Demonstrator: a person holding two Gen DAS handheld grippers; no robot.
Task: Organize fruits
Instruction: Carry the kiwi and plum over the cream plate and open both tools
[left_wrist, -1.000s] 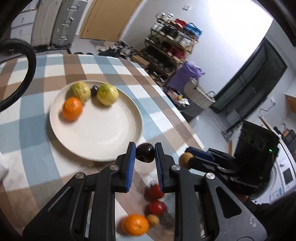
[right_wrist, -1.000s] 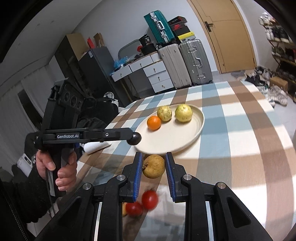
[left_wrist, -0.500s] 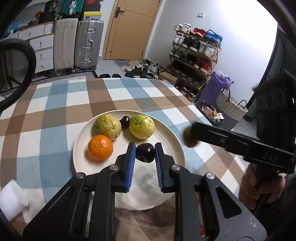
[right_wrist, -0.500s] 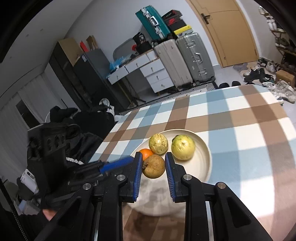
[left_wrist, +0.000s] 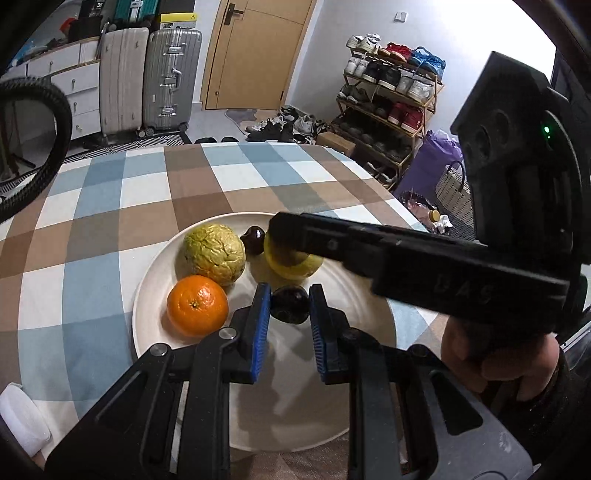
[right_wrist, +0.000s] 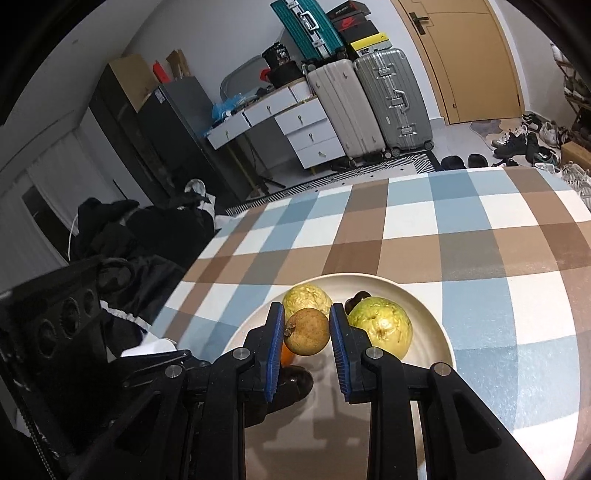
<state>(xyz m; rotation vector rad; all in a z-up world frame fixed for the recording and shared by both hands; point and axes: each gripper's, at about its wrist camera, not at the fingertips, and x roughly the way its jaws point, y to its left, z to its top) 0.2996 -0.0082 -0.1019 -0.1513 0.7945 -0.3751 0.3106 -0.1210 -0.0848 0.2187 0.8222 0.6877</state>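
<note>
A cream plate (left_wrist: 147, 295) (right_wrist: 432, 317) lies on the checked tablecloth. On it rest an orange (left_wrist: 197, 305), a wrinkled yellow-green fruit (left_wrist: 214, 253) (right_wrist: 306, 299), a smoother yellow-green fruit (left_wrist: 295, 267) (right_wrist: 380, 326) and a small dark fruit (left_wrist: 253, 240) (right_wrist: 356, 298). My left gripper (left_wrist: 290, 304) is shut on a dark plum (left_wrist: 290, 304) just above the plate's middle. My right gripper (right_wrist: 306, 332) is shut on a brown round fruit (right_wrist: 306, 332) over the plate; its body (left_wrist: 406, 254) crosses the left wrist view and hides part of the smoother fruit.
The checked table (left_wrist: 110, 221) (right_wrist: 480, 240) ends in a rounded far edge. A white object (left_wrist: 22, 417) lies at its near left. A hand (left_wrist: 495, 354) holds the right gripper's handle. Suitcases (right_wrist: 369, 99), drawers and a shoe rack (left_wrist: 388, 110) stand beyond the table.
Both grippers have carried their fruits from the table's near edge to above the plate. The right gripper has swung across in front of the left camera. The loose fruits near the edge are out of view.
</note>
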